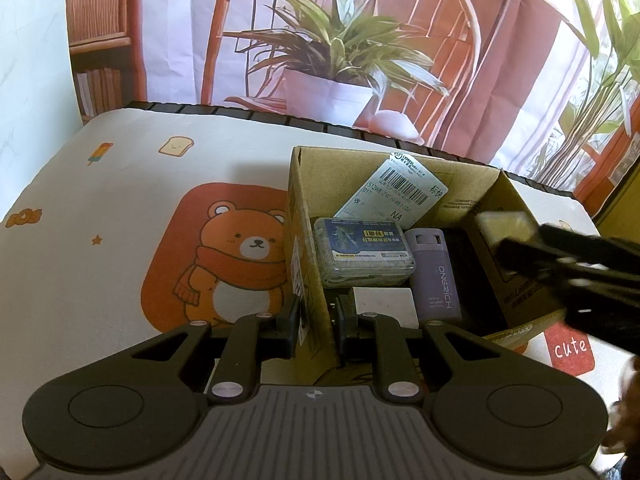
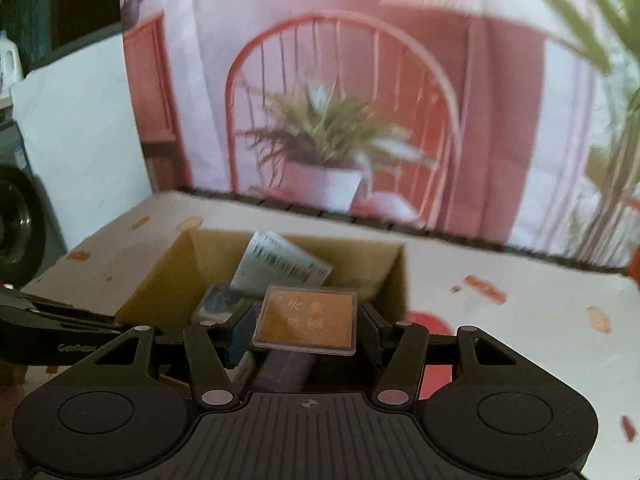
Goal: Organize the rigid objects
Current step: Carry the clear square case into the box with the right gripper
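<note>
An open cardboard box [image 1: 404, 160] stands on the table. My left gripper [image 1: 318, 320] is shut on its near left wall, one finger outside and one inside. In the box lie a clear plastic case with a blue label [image 1: 360, 256], a purple case [image 1: 434, 276], a white block [image 1: 384, 300] and a peeling shipping label [image 1: 396, 192]. My right gripper [image 2: 306, 328] is shut on a flat clear case with an orange insert [image 2: 308, 314]. It hovers over the box's near edge [image 2: 296, 240]. In the left wrist view that case [image 1: 506, 222] hangs above the box's right side.
The table wears a cream cloth with a bear print [image 1: 236, 264] and a red "cute" patch [image 1: 568, 348]. Behind it hangs a backdrop printed with a chair and a potted plant [image 1: 340, 52]. A washing machine [image 2: 16, 216] stands beyond the table's left edge.
</note>
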{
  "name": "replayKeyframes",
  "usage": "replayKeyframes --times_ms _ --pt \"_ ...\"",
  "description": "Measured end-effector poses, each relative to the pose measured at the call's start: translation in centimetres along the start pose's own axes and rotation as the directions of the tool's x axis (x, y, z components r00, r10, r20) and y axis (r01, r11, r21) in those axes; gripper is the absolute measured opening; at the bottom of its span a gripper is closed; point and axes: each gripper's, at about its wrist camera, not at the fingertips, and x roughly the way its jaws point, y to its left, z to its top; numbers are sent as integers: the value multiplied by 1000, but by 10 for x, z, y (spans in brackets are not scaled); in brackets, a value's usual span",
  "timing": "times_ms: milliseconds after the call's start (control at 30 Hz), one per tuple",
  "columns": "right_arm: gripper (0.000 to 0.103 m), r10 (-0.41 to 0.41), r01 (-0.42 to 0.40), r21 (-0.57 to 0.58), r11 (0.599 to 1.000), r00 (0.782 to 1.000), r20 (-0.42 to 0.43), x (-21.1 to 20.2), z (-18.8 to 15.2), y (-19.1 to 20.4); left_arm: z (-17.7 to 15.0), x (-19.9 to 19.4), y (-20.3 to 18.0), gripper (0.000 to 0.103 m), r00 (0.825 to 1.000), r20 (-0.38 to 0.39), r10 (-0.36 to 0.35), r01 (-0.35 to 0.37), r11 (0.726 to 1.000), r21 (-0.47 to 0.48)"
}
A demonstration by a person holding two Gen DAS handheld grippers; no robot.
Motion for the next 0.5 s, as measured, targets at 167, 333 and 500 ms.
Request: replayKeyframes --times_ms 167,333,500 --pt "52 16 -15 16 1000 997 -71 25 -1 3 0 0 0 20 1000 0 0 0 1000 0" --pt "52 18 -12 59 998 993 -115 37 -1 1 0 0 0 20 1000 1 0 0 1000 0" --pt "53 12 -6 48 999 993 -121 38 0 2 0 0 0 20 1000 0 2 -2 1000 0"
